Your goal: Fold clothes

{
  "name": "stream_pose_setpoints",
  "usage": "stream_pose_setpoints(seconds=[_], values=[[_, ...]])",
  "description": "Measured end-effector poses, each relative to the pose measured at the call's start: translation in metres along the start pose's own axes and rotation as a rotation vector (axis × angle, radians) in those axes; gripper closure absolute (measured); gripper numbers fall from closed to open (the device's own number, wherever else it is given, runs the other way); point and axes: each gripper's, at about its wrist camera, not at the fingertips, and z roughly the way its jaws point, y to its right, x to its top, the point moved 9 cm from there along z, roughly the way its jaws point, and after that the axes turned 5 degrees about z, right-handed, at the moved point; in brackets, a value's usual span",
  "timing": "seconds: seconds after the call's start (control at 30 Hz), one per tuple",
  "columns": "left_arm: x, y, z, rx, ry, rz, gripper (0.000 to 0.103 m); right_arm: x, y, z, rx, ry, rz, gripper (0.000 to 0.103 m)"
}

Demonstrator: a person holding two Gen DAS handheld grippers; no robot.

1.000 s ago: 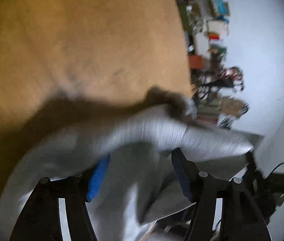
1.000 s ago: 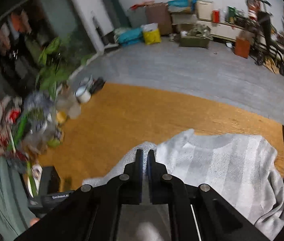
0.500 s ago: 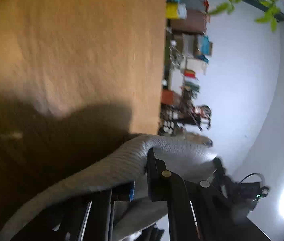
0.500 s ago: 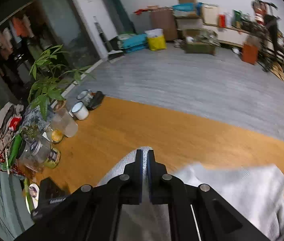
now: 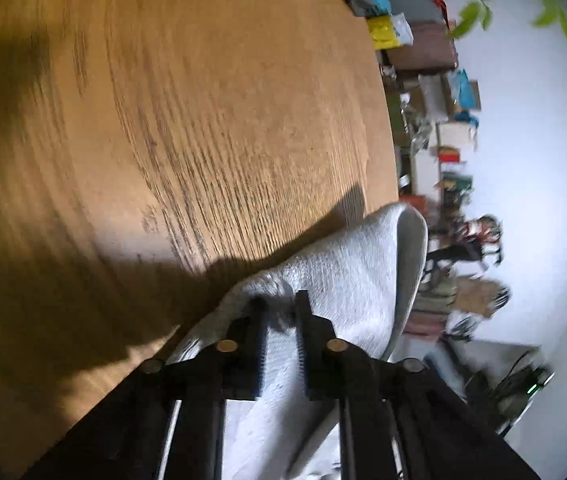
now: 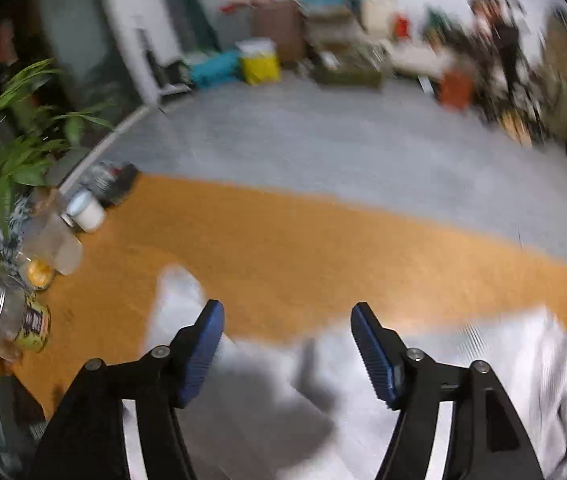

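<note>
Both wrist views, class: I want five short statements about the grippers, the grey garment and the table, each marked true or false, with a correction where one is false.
1. The left gripper is shut on the grey garment. True.
2. The right gripper is clamped on the garment. False: its fingers stand wide apart with nothing between them.
3. The garment lies on a wooden table. True.
4. A white mug stands near the table's far left corner in the right wrist view. True.
5. The floor beyond the table is red carpet. False: it is grey.
</note>
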Motion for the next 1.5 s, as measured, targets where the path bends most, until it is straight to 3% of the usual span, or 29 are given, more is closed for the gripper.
stream_pose_setpoints(seconds=[0.03,0.1,0.17,0.37,0.47,0.5,0.53,0.57,0.63,0.7,0.8,0.9,1.03,1.07,1.1,1.17,1.23,1.27,1.4,1.5], values=[[-0.001,0.002,-0.007,0.047,0.001,0.045,0.073,-0.019,0.016,-0.004,-0.01,-0.033,0.007,0.031],[-0.006,0.006,-0.015,0.087,-0.007,0.1,0.066,-0.067,0.043,-0.017,-0.045,-0.071,-0.03,0.031],[-0.014,0.005,-0.024,0.119,-0.018,0.136,0.053,-0.114,0.067,-0.032,-0.081,-0.096,-0.075,0.032],[-0.054,-0.001,-0.034,0.185,-0.088,0.198,0.05,-0.218,0.058,-0.056,-0.214,-0.03,-0.423,0.024],[-0.067,0.004,-0.03,0.168,-0.13,0.197,0.05,-0.225,0.058,-0.05,-0.222,-0.044,-0.41,0.028],[-0.071,0.004,-0.03,0.173,-0.144,0.204,0.05,-0.225,0.059,-0.048,-0.218,-0.053,-0.389,0.04],[-0.074,0.004,-0.032,0.178,-0.15,0.21,0.05,-0.225,0.061,-0.046,-0.214,-0.061,-0.368,0.064],[-0.076,0.004,-0.033,0.18,-0.148,0.215,0.05,-0.225,0.062,-0.044,-0.21,-0.069,-0.348,0.102],[-0.079,0.004,-0.035,0.184,-0.146,0.226,0.05,-0.222,0.064,-0.043,-0.206,-0.079,-0.306,0.099],[-0.08,0.005,-0.036,0.185,-0.155,0.235,0.05,-0.207,0.059,-0.071,-0.152,-0.041,-0.258,0.099],[-0.08,0.005,-0.041,0.183,-0.152,0.227,0.05,-0.172,0.053,-0.131,-0.008,0.05,-0.143,0.099],[-0.079,0.003,-0.049,0.18,-0.137,0.215,0.05,-0.117,0.082,-0.209,0.082,0.178,0.063,0.099],[-0.075,0.005,-0.054,0.183,-0.124,0.212,0.05,-0.057,0.137,-0.259,-0.093,0.306,0.166,0.098],[-0.075,0.005,-0.054,0.189,-0.125,0.215,0.05,-0.048,0.15,-0.257,-0.134,0.3,0.176,0.092],[-0.075,0.006,-0.053,0.196,-0.132,0.22,0.05,-0.049,0.164,-0.243,-0.195,0.255,0.197,0.058],[-0.077,0.006,-0.05,0.209,-0.157,0.234,0.05,-0.065,0.199,-0.201,-0.379,0.121,0.258,0.023],[-0.077,0.007,-0.049,0.213,-0.164,0.24,0.05,-0.082,0.232,-0.165,-0.562,-0.015,0.318,0.04],[-0.077,0.005,-0.052,0.216,-0.163,0.243,0.05,-0.089,0.238,-0.146,-0.587,-0.064,0.334,0.048],[-0.077,0.006,-0.046,0.24,-0.156,0.246,0.05,-0.108,0.171,-0.063,-0.213,-0.143,0.332,0.051],[-0.077,0.006,-0.045,0.237,-0.155,0.236,0.05,-0.098,0.105,-0.017,-0.053,-0.182,0.254,0.051]])
